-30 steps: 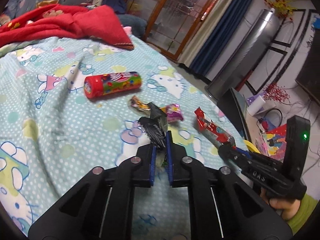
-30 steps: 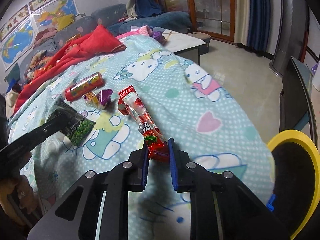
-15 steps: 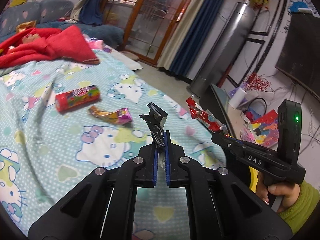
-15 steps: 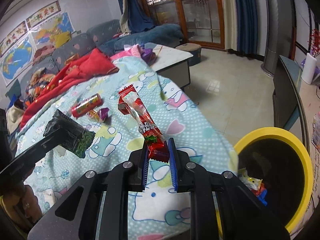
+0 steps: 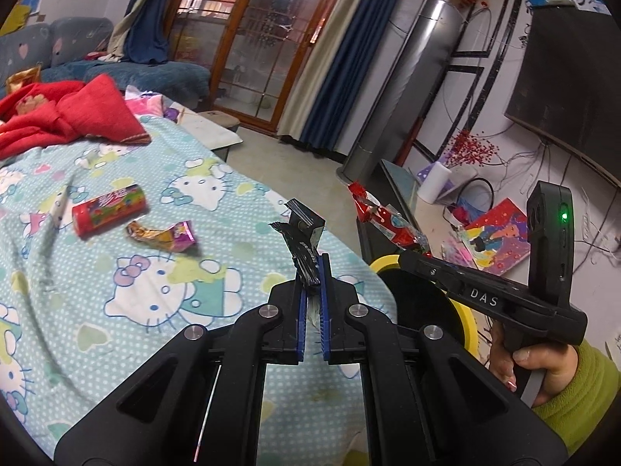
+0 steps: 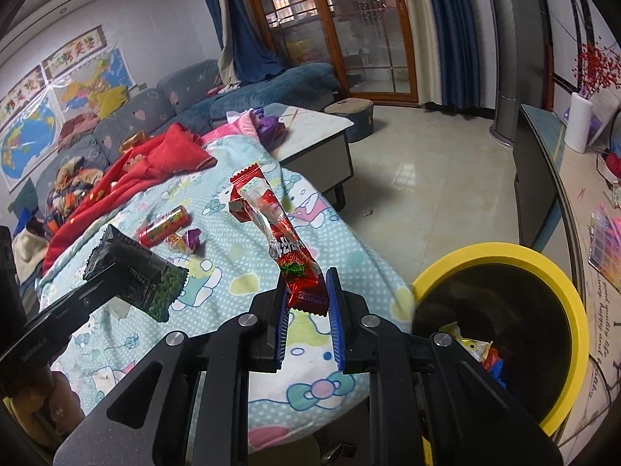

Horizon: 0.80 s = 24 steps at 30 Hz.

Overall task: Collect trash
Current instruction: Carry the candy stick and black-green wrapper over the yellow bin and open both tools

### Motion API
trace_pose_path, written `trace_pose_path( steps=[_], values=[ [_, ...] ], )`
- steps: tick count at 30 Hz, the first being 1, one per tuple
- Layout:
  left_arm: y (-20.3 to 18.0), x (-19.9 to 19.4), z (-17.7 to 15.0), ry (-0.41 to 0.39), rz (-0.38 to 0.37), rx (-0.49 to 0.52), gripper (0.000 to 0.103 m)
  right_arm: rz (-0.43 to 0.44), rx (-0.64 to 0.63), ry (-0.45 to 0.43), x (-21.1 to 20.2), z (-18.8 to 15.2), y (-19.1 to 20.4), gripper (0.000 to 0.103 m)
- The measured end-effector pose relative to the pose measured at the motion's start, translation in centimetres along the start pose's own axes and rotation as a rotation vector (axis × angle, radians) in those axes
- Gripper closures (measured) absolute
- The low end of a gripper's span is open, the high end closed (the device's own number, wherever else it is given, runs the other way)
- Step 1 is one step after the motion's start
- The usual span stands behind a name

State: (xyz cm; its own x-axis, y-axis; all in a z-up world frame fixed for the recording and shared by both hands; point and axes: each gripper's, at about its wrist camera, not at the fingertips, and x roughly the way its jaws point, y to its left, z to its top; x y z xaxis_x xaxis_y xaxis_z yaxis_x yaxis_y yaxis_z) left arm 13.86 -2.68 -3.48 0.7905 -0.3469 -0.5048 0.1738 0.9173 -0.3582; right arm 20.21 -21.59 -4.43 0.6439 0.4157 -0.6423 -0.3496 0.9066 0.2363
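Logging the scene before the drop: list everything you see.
black wrapper: one, held in left claw
red wrapper: one, held in right claw
red tube: one, on the bedsheet
gold-purple wrapper: one, beside the tube
bin: one, yellow rim, beside the bed, trash inside
bedsheet: one, teal cartoon print
blanket: one, red, far end of bed
left claw: shut on black wrapper
right claw: shut on red wrapper

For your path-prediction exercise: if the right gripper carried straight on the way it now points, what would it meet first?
Probably the pale blue cartoon-print bedspread, near its edge. The right gripper, shut on a long red snack wrapper, tilts down at it; the yellow-rimmed black bin sits off to the right. Depth is uncertain.
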Motion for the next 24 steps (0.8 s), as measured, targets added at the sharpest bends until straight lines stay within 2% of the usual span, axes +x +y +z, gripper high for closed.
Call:
trace_pose_path(
  steps=[24],
  values=[
    [-6.9,1.3,-1.0,0.034,-0.095,0.128,0.101,-0.079,0.158,-0.069,-5.1,-1.8,-7.2,0.085]
  ],
)
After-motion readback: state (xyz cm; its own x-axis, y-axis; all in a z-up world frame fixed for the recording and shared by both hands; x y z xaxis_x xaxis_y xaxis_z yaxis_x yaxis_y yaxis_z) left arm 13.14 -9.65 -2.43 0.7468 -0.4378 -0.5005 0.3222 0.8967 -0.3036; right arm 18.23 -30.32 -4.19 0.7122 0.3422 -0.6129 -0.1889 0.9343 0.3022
